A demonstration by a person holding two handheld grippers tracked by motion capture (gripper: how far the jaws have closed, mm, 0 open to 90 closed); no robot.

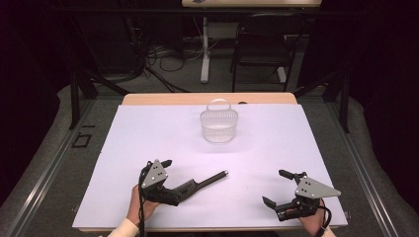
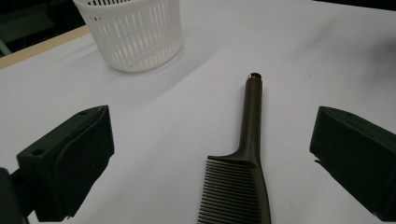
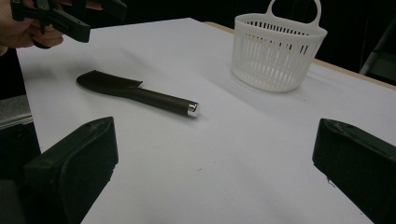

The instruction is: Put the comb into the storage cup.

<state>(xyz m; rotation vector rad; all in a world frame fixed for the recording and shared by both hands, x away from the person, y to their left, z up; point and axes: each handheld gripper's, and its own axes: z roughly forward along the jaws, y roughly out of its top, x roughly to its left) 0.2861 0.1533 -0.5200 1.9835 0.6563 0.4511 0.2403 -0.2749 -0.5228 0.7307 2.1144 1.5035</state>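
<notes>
Comb work is sitting on a white sheet point(image 1: 148, 133) that is covering nearly the whole wooden table point(image 1: 148, 99), the broadest thing in front of you. Next in size, a white slotted plastic basket point(image 1: 219, 127) with a loop handle is standing upright toward the far middle of the sheet, well apart from both of your tools.

Your left gripper point(image 1: 168, 173) is hovering at the near left, and its jaws are standing wide apart, clamping nothing. Your left hand point(image 1: 141, 205) is gripping it from below. In the left gripper view the two black jaws are flanking the dark comb point(image 2: 243, 186), with white sheet showing on both sides, so they are not touching it.

Your right gripper point(image 1: 276, 187) is resting at the near right, well apart from the comb, and its jaws are also spread wide with nothing between them.

Smallest, the dark comb point(image 1: 200, 182) is lying flat on the sheet just beside your left gripper. Its toothed end is lying under that gripper, and its slim handle is pointing right and slightly away from you, ending in a small shiny cap point(image 3: 192, 109).
</notes>
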